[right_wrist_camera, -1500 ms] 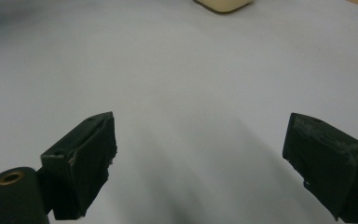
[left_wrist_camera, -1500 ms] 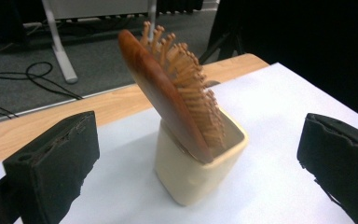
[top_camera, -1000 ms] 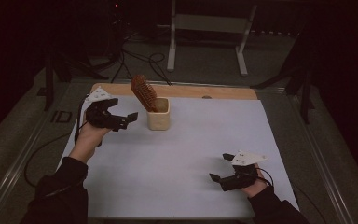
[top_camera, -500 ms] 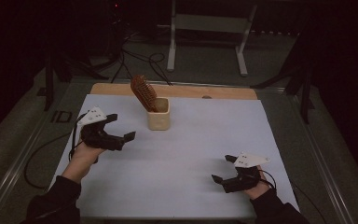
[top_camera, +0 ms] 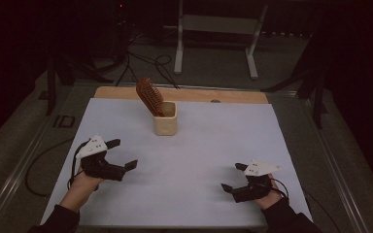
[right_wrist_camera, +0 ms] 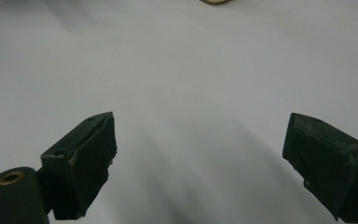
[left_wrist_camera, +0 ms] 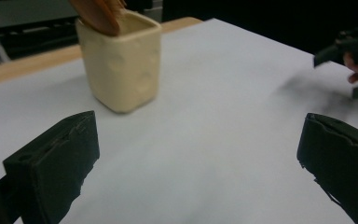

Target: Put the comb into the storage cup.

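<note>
Brush (top_camera: 149, 96) stands tilted in cup (top_camera: 165, 118), desk (top_camera: 199, 145) at 12 o'clock, leaning toward 10. Step judged: placing done, no grasp in hand; next move likely none, or fresh reach to cup. Left claw (top_camera: 121, 155) at 8 o'clock, jaws apart, empty, aimed at cup. Right claw (top_camera: 233, 177) at 4 o'clock, jaws apart, empty, low over desk.

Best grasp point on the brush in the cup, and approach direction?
Grip the brush on its bristled head, the part sticking out above the cream cup; the handle end is down inside. It leans toward the left and far side of the table, so bring the open left hand-held gripper in from above on that side, jaws across the flat head, and lift along the lean.
</note>
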Demonstrator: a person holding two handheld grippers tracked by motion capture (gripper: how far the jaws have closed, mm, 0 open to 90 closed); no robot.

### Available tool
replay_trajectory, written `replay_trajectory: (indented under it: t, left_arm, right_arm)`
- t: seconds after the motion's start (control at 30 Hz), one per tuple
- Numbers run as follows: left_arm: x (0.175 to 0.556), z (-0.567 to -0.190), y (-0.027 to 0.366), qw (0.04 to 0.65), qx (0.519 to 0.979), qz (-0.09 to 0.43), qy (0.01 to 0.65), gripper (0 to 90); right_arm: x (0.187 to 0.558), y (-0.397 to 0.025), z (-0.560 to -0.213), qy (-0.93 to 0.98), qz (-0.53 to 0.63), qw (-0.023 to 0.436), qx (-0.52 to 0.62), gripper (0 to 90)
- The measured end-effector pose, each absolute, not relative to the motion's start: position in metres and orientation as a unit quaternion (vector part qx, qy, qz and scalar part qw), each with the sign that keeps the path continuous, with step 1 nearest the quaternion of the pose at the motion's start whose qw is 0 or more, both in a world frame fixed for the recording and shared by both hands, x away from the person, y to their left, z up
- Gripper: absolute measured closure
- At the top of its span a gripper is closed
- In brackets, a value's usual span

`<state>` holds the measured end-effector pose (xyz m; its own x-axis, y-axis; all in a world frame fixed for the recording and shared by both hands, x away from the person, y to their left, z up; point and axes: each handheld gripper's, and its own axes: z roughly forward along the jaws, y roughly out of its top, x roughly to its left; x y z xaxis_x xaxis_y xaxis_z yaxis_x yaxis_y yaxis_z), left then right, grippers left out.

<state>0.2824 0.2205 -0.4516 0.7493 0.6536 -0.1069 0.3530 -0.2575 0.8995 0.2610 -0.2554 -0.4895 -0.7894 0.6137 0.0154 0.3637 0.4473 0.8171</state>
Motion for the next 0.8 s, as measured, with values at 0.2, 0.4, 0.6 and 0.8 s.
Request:
replay_trajectory:
  t: [0.2, 0.4, 0.6, 0.8]
  left_arm:
    - [0.268, -0.471, 0.226, 0.511, 0.785, 0.142, 0.321, 0.0]
    - [0.255, -0.487, 0.232, 0.503, 0.789, 0.143, 0.321, 0.0]
    - [0.241, -0.5, 0.239, 0.494, 0.795, 0.145, 0.32, 0.0]
    - [0.229, -0.509, 0.247, 0.492, 0.79, 0.149, 0.333, 0.0]
  right_arm:
    - [0.261, -0.255, -0.49, 0.84, 0.435, 0.143, 0.29, 9.6]
    - [0.261, -0.254, -0.49, 0.841, 0.434, 0.143, 0.29, 9.7]
    - [0.26, -0.254, -0.491, 0.842, 0.432, 0.142, 0.289, 9.6]
    - [0.26, -0.253, -0.492, 0.844, 0.431, 0.14, 0.288, 9.7]
